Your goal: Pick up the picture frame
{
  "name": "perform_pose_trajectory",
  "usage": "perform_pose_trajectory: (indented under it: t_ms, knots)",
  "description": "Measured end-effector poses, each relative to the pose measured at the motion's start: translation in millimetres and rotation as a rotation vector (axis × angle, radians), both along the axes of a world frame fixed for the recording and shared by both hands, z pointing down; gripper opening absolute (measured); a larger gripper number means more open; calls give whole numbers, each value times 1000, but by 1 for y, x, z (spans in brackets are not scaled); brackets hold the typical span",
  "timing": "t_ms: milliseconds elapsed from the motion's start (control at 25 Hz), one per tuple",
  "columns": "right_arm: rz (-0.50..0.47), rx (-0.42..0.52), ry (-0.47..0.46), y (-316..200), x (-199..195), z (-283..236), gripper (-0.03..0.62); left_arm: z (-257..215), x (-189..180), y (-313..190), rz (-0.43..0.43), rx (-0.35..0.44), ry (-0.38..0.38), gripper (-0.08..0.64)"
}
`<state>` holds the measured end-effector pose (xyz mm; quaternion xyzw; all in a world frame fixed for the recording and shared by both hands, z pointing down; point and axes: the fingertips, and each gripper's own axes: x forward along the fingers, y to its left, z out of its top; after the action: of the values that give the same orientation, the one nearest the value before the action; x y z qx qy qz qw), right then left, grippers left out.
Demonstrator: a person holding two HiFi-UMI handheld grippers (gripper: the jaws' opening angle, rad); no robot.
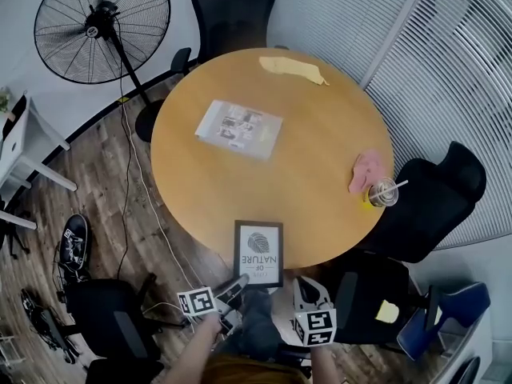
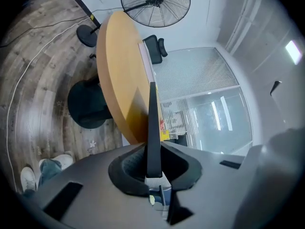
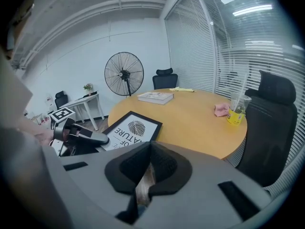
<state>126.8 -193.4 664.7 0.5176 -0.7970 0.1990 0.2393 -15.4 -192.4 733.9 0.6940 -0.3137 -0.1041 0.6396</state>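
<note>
Black and thin, the picture frame [image 1: 258, 254] lies at the near edge of the round wooden table [image 1: 320, 126]. Its near end pokes out past the table. The left gripper [image 1: 238, 283] has its jaws squeezed tight on the frame's near left corner, and it holds only a little bit of the edge. The right gripper [image 1: 308, 288] waits just to the right, with its jaws closed on nothing. I think the frame could tip and slip out, because one small pinch at a corner must carry all of it. It could also bump the table edge and fall.
</note>
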Motion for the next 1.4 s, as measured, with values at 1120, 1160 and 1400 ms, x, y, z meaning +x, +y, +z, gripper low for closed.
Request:
perform_pose_trajectory:
  t_ms: [1120, 1160, 1400]
  knots:
    - [10, 107, -24, 4, 0, -46, 13, -70, 6, -18, -28, 130, 42, 63]
    - [11, 112, -25, 5, 0, -47, 13, -74, 5, -18, -30, 135, 47, 63]
    - [23, 152, -42, 9, -5, -62, 14, -90, -4, -14, -55, 154, 46, 63]
